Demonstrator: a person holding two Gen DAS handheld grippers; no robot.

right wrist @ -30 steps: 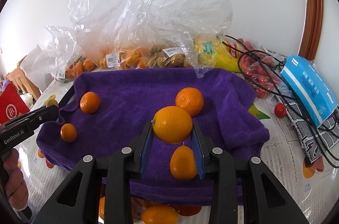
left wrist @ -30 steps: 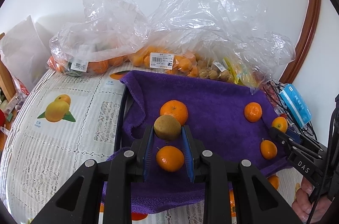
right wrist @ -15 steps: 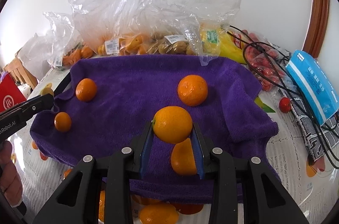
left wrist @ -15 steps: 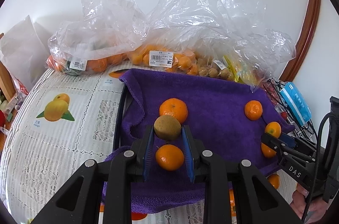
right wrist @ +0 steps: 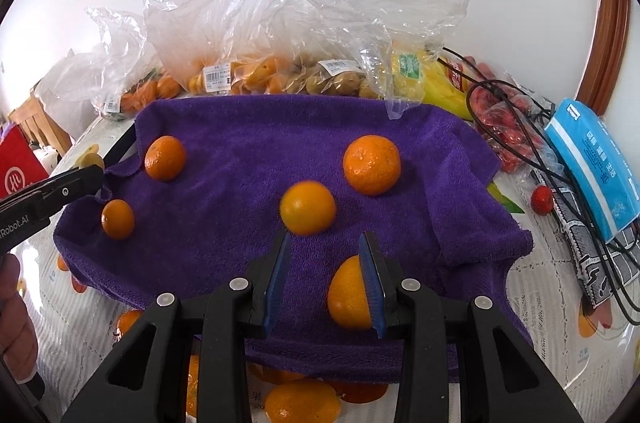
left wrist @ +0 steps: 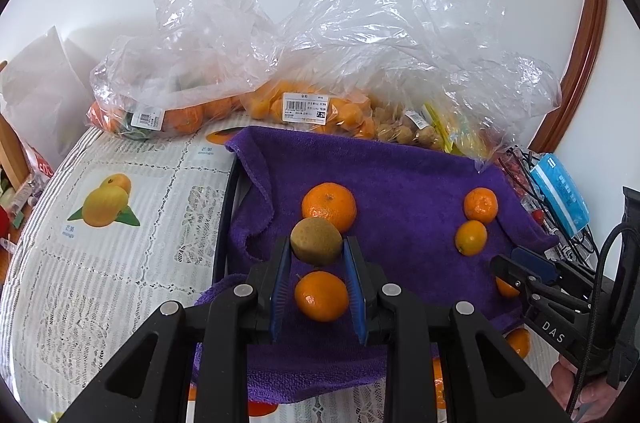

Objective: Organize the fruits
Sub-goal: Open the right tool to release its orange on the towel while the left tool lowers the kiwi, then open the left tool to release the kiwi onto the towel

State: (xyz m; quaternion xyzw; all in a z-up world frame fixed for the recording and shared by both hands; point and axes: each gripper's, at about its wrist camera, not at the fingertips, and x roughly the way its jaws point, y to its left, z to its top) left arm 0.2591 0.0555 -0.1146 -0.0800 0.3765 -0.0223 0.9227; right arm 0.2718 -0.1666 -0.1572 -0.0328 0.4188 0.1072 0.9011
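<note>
My left gripper (left wrist: 316,251) is shut on a brown-green kiwi (left wrist: 316,241), held above the purple towel (left wrist: 400,175). One mandarin (left wrist: 329,206) lies just beyond the kiwi and another (left wrist: 321,296) lies under the fingers. My right gripper (right wrist: 325,243) stands open over the towel (right wrist: 240,127), with nothing between its pads. A small, slightly blurred orange (right wrist: 308,208) sits just past its fingertips, near the left one. Another orange (right wrist: 348,297) lies partly behind the right finger. A large mandarin (right wrist: 372,164) lies further back.
Clear plastic bags of fruit (left wrist: 304,103) line the back of the towel by the wall. On the right are a blue tissue pack (right wrist: 592,159), black cables (right wrist: 520,127) and packed red tomatoes (right wrist: 508,127). Two more oranges (right wrist: 165,158) lie at the towel's left.
The orange that the right gripper held has left its jaws and now lies on the towel past the fingertips. The left gripper and its kiwi have not moved.
</note>
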